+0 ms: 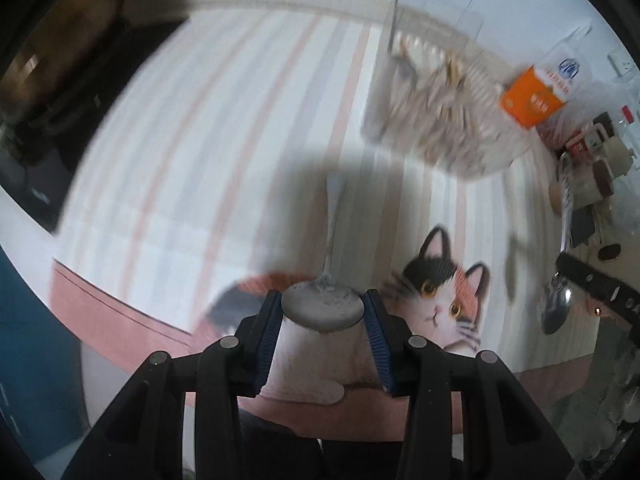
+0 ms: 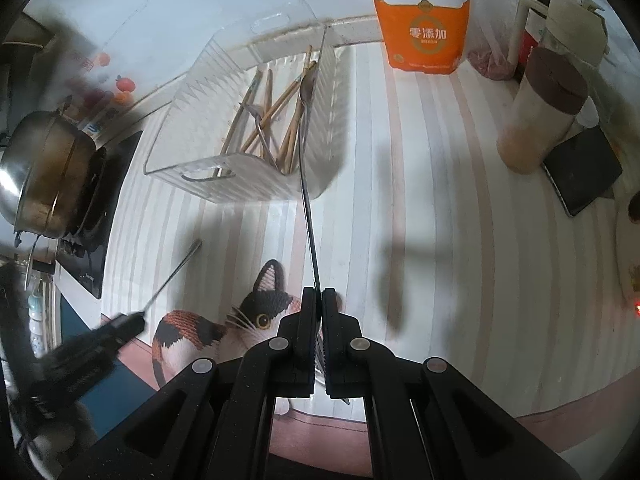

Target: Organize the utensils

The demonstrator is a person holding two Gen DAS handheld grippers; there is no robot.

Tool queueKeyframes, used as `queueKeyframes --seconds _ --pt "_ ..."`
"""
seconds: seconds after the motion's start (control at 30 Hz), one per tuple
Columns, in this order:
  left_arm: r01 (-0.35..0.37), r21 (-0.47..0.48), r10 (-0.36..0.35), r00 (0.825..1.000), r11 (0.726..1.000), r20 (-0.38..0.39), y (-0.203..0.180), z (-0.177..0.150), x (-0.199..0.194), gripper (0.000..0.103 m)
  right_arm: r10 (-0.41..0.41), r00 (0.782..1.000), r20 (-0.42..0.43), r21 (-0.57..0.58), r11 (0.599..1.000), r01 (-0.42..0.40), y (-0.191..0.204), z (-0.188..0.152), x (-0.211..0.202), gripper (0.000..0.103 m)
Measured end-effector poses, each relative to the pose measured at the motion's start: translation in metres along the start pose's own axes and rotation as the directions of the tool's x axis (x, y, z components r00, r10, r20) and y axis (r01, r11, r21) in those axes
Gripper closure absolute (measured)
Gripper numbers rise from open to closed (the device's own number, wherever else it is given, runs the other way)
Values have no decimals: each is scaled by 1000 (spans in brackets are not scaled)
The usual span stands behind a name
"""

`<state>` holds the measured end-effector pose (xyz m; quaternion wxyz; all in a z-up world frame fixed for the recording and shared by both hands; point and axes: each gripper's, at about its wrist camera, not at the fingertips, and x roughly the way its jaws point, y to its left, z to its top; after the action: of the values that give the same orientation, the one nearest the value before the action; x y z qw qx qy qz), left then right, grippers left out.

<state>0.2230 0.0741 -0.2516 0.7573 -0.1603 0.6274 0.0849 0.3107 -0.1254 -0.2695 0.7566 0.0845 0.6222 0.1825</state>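
My left gripper [image 1: 323, 303] is shut on the bowl of a metal spoon [image 1: 322, 306], its handle pointing away over the striped mat [image 1: 200, 140]. My right gripper [image 2: 319, 295] is shut on a second spoon [image 2: 308, 184], held edge-on, its far end reaching to the clear plastic basket [image 2: 192, 136]. The basket holds several chopsticks [image 2: 276, 108] and metal utensils. In the left wrist view the basket [image 1: 436, 120] is blurred at the upper right, and the right gripper [image 1: 596, 284] with its spoon [image 1: 556, 308] shows at the right edge. The left gripper [image 2: 120, 326] shows at the lower left of the right wrist view.
An orange salt bag [image 2: 422, 24] stands behind the basket. A jar with a brown lid [image 2: 540, 112], a dark phone [image 2: 584, 168] and bottles stand at the right. A steel pot [image 2: 44, 168] sits on a stove at the left. A cat picture [image 2: 248, 320] is on the mat.
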Motion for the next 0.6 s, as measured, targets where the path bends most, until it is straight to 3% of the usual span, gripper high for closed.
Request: queueKeyframes --seconds 0.23,0.6 --pt "39 -34 -43 993 999 -108 6 -14 50 65 -10 999 -34 24 1000 11 -8 -10 12 100" --pt "-30 73 39 991 997 -126 -18 -8 62 61 -30 997 -65 56 998 33 -19 -17 23 101"
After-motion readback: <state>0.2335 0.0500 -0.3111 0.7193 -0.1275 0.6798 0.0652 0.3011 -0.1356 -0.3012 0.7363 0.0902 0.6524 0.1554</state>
